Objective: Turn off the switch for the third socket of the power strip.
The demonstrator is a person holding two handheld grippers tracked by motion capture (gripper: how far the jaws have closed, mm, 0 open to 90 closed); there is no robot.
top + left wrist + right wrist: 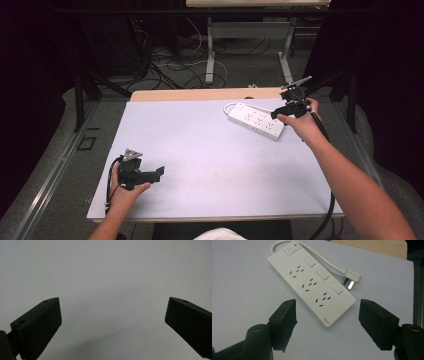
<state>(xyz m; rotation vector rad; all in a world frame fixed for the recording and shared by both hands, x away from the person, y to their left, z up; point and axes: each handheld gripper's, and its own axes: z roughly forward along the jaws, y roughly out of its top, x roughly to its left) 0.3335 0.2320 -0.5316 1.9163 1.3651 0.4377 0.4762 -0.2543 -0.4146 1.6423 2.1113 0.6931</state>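
Observation:
A white power strip (256, 120) lies at the far right of the white sheet, its short cable curled behind it. In the right gripper view the power strip (312, 285) shows three socket groups, three white switches, a main switch with a red light, and the plug (351, 278) lying beside it. My right gripper (291, 107) hovers at the strip's right end, open (327, 317), with the strip's near end between and beyond the jaws. My left gripper (159, 173) rests low at the sheet's near left, open (112, 315), nothing between its jaws.
The white sheet (200, 160) covers a wooden table (200, 94). Beyond the far edge are table legs (210, 50) and loose cables (170, 65) on the floor. Dark curtains close in both sides.

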